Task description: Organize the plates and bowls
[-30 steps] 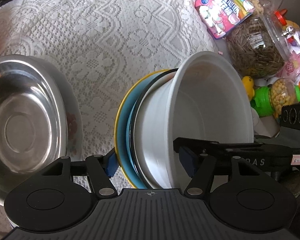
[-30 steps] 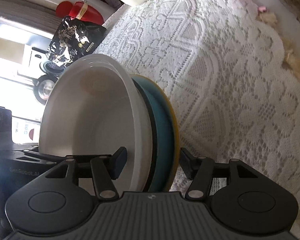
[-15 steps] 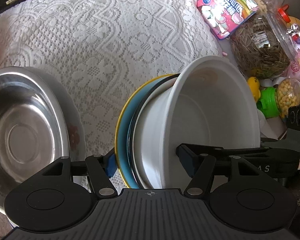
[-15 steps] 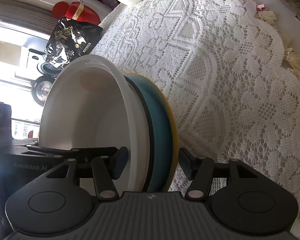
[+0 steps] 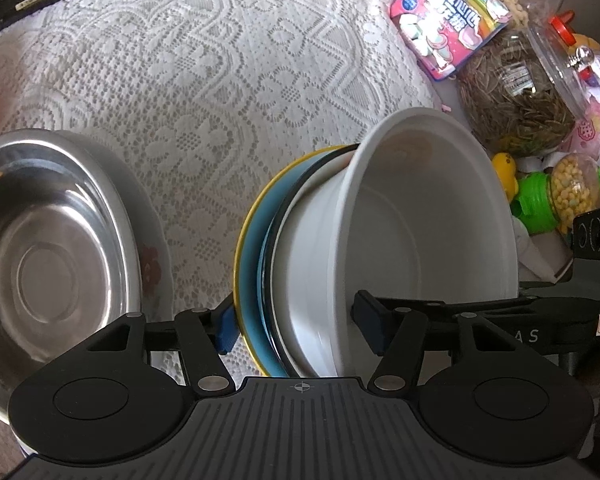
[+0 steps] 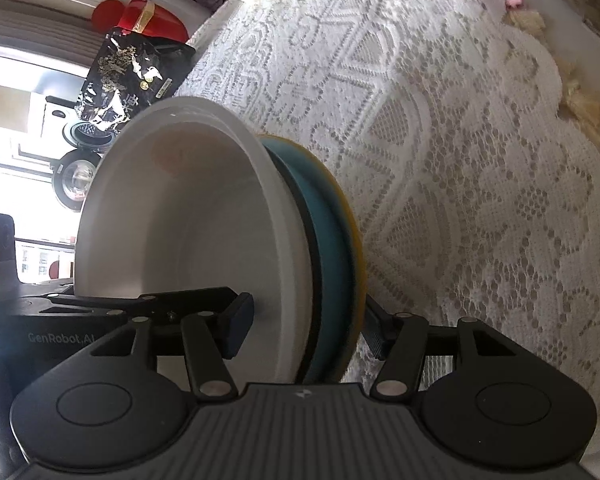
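Through my left wrist camera, my left gripper (image 5: 290, 326) straddles a stack held on edge above the lace tablecloth (image 5: 204, 80): a white bowl (image 5: 416, 224) nested against a dark-rimmed plate (image 5: 284, 216) and a teal plate with a yellow rim (image 5: 252, 248). My left pad sits just outside the yellow rim and my right pad sits inside the bowl against its wall; these jaws have just been closing a little, and I cannot tell whether both pads press yet. To the left, a steel bowl (image 5: 48, 248) rests on a white plate with a red flower print (image 5: 152, 264). At the far right stand a jar of seeds (image 5: 516, 108), a pink candy bag (image 5: 452, 20) and a green-capped jar (image 5: 568, 192), and the black body of my other gripper reaches in from that side. Through my right wrist camera, my right gripper (image 6: 306, 328) pinches the same stack: 1 pad lies inside the white bowl (image 6: 188, 216) on its wall, the other is behind the teal plate's (image 6: 332, 240) yellow rim, so the 2 plates and the bowl are clamped together, tilted on edge over the tablecloth (image 6: 460, 160). A black patterned box (image 6: 132, 76) lies at the cloth's far left edge.
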Tool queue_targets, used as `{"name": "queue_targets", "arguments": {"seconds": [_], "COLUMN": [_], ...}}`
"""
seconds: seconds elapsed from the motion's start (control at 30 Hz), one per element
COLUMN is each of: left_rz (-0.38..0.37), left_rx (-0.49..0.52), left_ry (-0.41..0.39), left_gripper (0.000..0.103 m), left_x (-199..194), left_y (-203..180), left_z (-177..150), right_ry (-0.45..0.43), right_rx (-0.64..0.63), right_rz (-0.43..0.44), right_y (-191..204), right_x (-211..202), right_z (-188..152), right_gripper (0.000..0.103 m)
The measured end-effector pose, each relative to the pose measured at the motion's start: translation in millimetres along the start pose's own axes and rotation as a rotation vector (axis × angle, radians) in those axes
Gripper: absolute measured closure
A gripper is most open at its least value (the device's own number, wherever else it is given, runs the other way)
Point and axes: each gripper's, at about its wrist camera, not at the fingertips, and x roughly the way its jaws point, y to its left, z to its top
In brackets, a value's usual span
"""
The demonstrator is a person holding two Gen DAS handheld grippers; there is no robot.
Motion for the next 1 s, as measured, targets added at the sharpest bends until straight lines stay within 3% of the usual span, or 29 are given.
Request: {"name": "queue_targets", "arguments": {"seconds": [1.0], "left_rz": [-0.005], "left_rx": [0.019], "left_ry": [0.022], "left_gripper": [0.040], "left_x": [2.7], "left_y": [1.3], "left_z": [4.0], "right_ry": [-0.004], "right_rx": [-0.009], "right_rz": [0.000], "right_y": [-5.1], "right_x": [-4.6], "right_z": [-2.8], "right_gripper": [0.041]}}
